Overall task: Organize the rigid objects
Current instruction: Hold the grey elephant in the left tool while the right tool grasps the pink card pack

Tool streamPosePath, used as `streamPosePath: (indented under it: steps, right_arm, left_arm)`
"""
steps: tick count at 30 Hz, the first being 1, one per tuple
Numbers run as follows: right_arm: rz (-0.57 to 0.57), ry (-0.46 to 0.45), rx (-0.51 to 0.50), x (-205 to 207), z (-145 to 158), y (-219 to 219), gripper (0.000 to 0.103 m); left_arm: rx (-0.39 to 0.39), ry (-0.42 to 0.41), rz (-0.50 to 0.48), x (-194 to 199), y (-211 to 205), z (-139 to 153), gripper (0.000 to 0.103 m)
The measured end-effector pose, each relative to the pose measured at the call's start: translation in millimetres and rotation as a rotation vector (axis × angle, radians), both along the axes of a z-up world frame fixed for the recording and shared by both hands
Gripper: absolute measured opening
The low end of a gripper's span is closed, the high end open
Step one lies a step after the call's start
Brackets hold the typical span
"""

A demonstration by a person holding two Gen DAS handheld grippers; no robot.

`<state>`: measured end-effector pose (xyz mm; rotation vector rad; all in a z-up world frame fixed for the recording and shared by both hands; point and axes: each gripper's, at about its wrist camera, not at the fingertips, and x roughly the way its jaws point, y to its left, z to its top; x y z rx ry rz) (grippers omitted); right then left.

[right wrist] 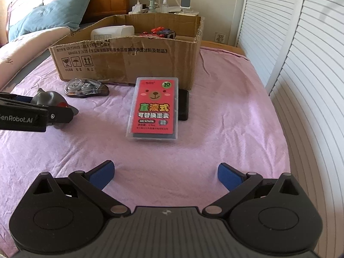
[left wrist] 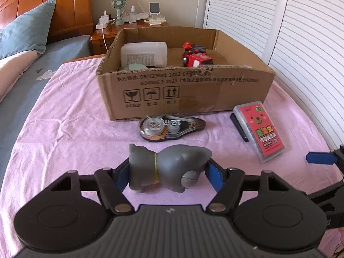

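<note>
My left gripper (left wrist: 167, 169) is shut on a grey toy animal (left wrist: 167, 165) with a yellow band, just above the pink cloth; both also show in the right wrist view, the gripper (right wrist: 53, 107) and the toy (right wrist: 46, 99). Ahead lie a clear correction-tape dispenser (left wrist: 172, 126) (right wrist: 86, 87) and a red refill box with a bear face (left wrist: 261, 130) (right wrist: 155, 109) over a flat black object (right wrist: 183, 105). An open cardboard box (left wrist: 185, 86) (right wrist: 129, 60) behind holds a white container (left wrist: 144, 53) and a red toy vehicle (left wrist: 196, 57). My right gripper (right wrist: 165, 172) is open and empty, short of the refill box.
The pink cloth (right wrist: 225, 118) covers the bed. White louvred doors (right wrist: 301, 64) run along the right. A blue pillow (left wrist: 25, 34) and wooden headboard lie to the left. A nightstand (left wrist: 131, 28) with a fan and chargers stands behind the box.
</note>
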<state>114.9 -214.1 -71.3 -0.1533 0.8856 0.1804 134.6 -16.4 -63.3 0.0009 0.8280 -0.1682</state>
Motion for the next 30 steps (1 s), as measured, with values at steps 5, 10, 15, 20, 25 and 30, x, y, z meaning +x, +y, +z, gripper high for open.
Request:
streamPosePath:
  steps: [5,10,15,20,25,30]
  right_arm:
    - [0.015,-0.004,0.002,11,-1,8,0.103]
    - [0.035,-0.018,-0.008,27,0,20,0.096]
    - [0.037,-0.040,-0.030,37,5,27,0.080]
    - [0.036,-0.038,-0.025,36,8,27,0.062]
    - [0.043,-0.020,-0.028,23,10,24,0.062]
    - [0.058,0.014,-0.026,-2,13,18,0.062]
  left_arm:
    - [0.003,-0.001,0.021,-1,11,-1,0.071]
    - [-0.014,0.001,0.022,0,17,-1,0.072]
    - [-0.027,0.003,0.021,1,19,-2,0.072]
    - [-0.032,0.003,0.021,1,20,-2,0.072]
    - [-0.026,0.000,0.022,0,19,-2,0.072]
    - [-0.022,-0.002,0.025,-1,18,-1,0.072]
